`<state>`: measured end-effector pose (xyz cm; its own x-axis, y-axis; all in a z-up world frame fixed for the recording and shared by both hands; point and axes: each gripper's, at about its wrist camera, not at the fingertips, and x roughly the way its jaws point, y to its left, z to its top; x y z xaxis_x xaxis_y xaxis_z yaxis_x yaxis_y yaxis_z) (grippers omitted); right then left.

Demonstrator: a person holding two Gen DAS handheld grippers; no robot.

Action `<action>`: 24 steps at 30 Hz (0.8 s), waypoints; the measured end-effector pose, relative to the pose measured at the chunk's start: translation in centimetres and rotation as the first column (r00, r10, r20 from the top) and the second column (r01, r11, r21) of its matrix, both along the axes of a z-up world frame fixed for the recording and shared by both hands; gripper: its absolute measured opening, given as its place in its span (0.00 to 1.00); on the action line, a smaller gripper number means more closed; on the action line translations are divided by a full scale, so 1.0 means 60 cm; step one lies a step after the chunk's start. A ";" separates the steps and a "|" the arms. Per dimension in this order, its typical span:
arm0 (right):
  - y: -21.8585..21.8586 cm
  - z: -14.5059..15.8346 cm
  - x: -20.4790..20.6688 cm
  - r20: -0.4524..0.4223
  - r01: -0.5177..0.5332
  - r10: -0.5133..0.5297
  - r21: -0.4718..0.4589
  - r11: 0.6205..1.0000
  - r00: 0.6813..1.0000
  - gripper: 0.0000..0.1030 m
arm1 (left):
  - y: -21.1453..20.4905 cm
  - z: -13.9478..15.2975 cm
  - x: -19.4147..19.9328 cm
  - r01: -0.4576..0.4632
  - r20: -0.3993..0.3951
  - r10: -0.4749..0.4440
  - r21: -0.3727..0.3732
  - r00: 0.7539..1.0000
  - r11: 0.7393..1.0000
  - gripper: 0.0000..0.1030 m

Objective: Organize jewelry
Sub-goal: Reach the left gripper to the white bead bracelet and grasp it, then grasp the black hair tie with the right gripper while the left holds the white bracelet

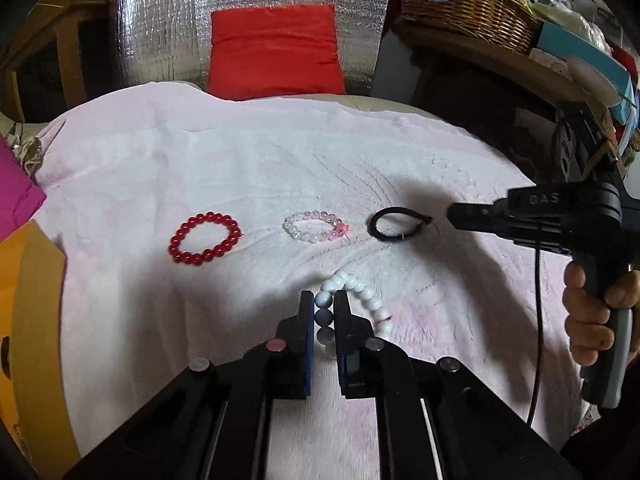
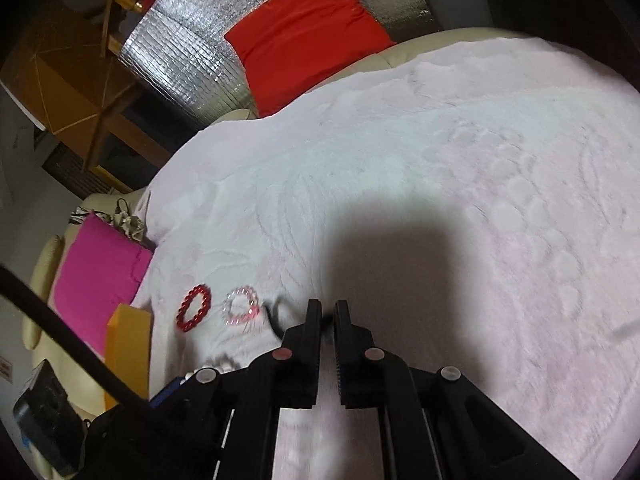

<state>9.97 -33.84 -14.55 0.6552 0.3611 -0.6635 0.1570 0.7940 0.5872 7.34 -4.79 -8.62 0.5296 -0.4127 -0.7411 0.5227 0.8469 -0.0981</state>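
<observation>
Left gripper pinching white bead bracelet; lifting gently advised, placing at three o'clock of black ring. Right gripper narrow, grasp unclear.

1. A pale pink plush blanket spreads beneath and ahead of both pairs of tongs, its pile pressed into curved lines.
2. A red cushion stands far ahead of the left tongs, beyond the blanket's far edge, leaning on a silver quilted foil sheet.
3. A wicker basket sits up to the right of the left tongs, on a wooden shelf, with a blue cloth in it.
4. A magenta cushion lies to the left of the right tongs, beside the blanket's edge.
5. An orange box stands just nearer than that cushion, left of the right tongs.
</observation>
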 end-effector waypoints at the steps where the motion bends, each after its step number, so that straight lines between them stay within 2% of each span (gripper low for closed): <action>1: -0.003 0.002 -0.009 -0.005 0.001 -0.001 0.009 1.000 1.000 0.07 | 0.003 0.004 -0.004 0.001 0.006 -0.001 -0.001 1.000 1.000 0.09; 4: -0.009 0.003 -0.023 -0.023 0.014 -0.014 0.011 1.000 1.000 0.07 | 0.008 0.012 -0.015 0.006 0.023 -0.006 0.004 1.000 1.000 0.09; 7: -0.019 0.000 -0.026 -0.021 0.055 -0.054 0.039 0.998 0.998 0.13 | 0.011 0.012 -0.019 -0.003 0.017 0.002 0.005 1.000 1.000 0.09; 9: -0.025 -0.005 -0.019 -0.023 0.061 -0.059 0.088 0.994 0.998 0.38 | 0.011 0.013 -0.020 -0.004 0.014 0.004 0.001 1.000 1.000 0.09; 11: -0.023 -0.007 -0.007 -0.014 0.082 -0.081 0.094 0.992 0.997 0.45 | 0.010 0.013 -0.022 0.000 0.016 0.000 0.001 1.000 1.000 0.09; 18: 0.019 -0.027 0.051 -0.052 0.050 -0.049 0.037 0.998 0.997 0.45 | 0.004 0.009 -0.026 0.026 0.017 -0.026 0.017 1.000 1.000 0.09; 22: 0.047 -0.023 0.061 -0.056 0.053 -0.057 -0.075 0.996 0.997 0.45 | 0.007 0.006 -0.026 0.035 0.009 -0.035 0.018 0.999 0.999 0.09; 23: 0.053 -0.022 0.060 -0.056 0.048 -0.053 -0.096 0.994 0.997 0.38 | 0.009 0.005 -0.027 0.036 0.006 -0.036 0.018 0.999 0.999 0.09; 24: 0.057 -0.022 0.061 -0.058 0.035 -0.042 -0.111 0.993 0.997 0.23 | 0.010 0.005 -0.027 0.037 0.004 -0.037 0.018 0.999 0.999 0.09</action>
<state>13.65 -30.42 -15.85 0.6246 0.2594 -0.7366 0.2211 0.8459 0.4854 5.73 -4.18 -8.33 0.5176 -0.4191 -0.7460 0.5541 0.8285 -0.0809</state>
